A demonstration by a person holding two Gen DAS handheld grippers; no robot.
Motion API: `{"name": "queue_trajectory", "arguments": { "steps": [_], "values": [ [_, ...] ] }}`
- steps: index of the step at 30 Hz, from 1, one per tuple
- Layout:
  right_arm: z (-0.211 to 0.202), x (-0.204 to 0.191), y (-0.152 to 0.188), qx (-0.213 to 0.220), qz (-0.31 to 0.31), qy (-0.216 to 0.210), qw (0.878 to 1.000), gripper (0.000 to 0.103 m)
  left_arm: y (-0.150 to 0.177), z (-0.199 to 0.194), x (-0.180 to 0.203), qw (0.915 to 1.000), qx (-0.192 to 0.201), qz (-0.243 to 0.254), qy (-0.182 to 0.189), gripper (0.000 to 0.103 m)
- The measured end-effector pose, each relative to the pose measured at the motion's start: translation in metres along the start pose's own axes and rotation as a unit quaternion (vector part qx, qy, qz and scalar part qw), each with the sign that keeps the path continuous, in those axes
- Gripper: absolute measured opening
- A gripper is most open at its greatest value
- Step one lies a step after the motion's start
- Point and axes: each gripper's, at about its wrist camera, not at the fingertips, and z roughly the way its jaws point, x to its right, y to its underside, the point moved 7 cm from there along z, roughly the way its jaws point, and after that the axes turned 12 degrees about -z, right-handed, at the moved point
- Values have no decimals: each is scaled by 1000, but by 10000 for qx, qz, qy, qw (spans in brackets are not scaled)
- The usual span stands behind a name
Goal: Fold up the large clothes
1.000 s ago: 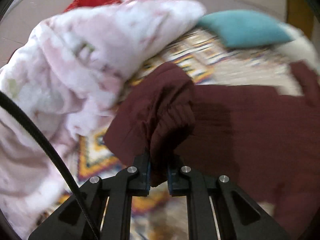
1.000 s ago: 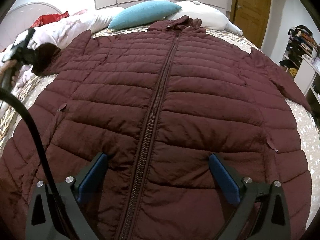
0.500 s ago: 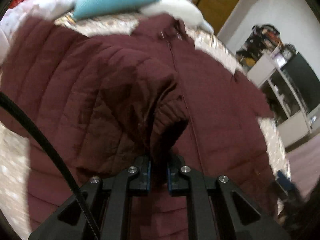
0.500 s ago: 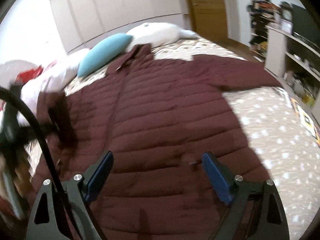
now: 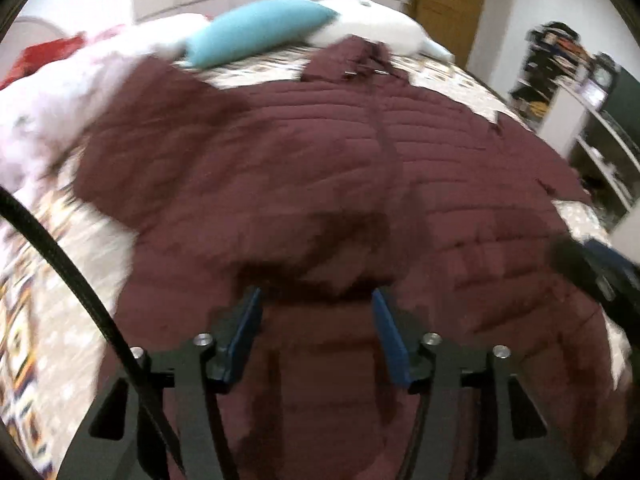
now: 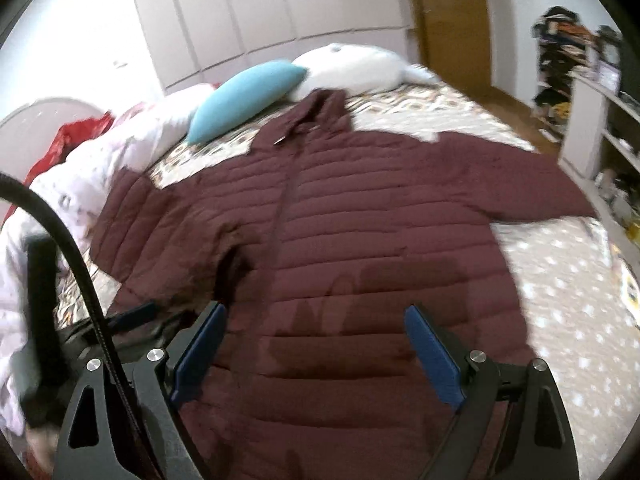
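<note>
I find the maroon puffer jacket (image 6: 360,240) spread front-up below the blue pillow (image 6: 244,100), soft, bulky, slippery; left gripper (image 5: 316,320) jaws have just been opening, sleeve cuff (image 5: 312,276) released, right gripper (image 6: 316,344) wide, empty; grasp the far sleeve's cuff.

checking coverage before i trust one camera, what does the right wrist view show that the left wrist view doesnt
Only the right wrist view shows the white glossy wardrobe doors and the jacket's outstretched sleeve, plus the open right gripper.

Only the left wrist view shows the open left gripper over the folded-in sleeve cuff, which no pad presses.

Both show the maroon quilted puffer jacket, turquoise pillow, white pillow and wooden door.
</note>
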Motion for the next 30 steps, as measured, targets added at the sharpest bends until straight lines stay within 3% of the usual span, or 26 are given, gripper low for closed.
{"name": "queue_trajectory", "arguments": {
  "steps": [4, 6, 11, 12, 13, 14, 15, 17, 19, 25, 30],
  "values": [
    [41, -37, -10, -270, -398, -333, 9983, 93, 26, -17, -48, 9984, 91, -482, -283, 64],
    [63, -50, -13, -414, -552, -259, 9973, 93, 37, -17, -69, 9966, 55, -724, -390, 64],
    [115, -69, -21, -829, -512, -283, 9948, 92, 38, -24, -87, 9950, 247, -806, -543, 65],
    [122, -71, -21, -904, -465, -319, 9943, 85, 35, -27, -87, 9950, 288, -785, -552, 65],
    [127, -73, -24, -967, -451, -371, 9936, 68, 32, -29, -88, 9949, 327, -762, -570, 65],
    [127, -73, -26, -1022, -495, -407, 9927, 57, 28, -30, -88, 9948, 368, -741, -594, 65],
    [128, -72, -29, -1075, -527, -459, 9917, 36, 25, -31, -88, 9946, 406, -728, -620, 65],
    [122, -59, -41, -1049, -516, -487, 9919, 24, 20, -32, -91, 9940, 442, -732, -677, 65],
    [113, -32, -52, -937, -498, -120, 9943, 17, 14, -31, -93, 9936, 477, -729, -721, 65],
    [101, 76, -62, -936, -263, 1143, 9887, 15, -16, -20, -93, 9904, 676, -635, -1023, 65],
    [116, 119, -45, -1240, 80, 998, 9872, 16, -46, 11, -82, 9901, 657, -549, -1111, 65]
  ]
}}
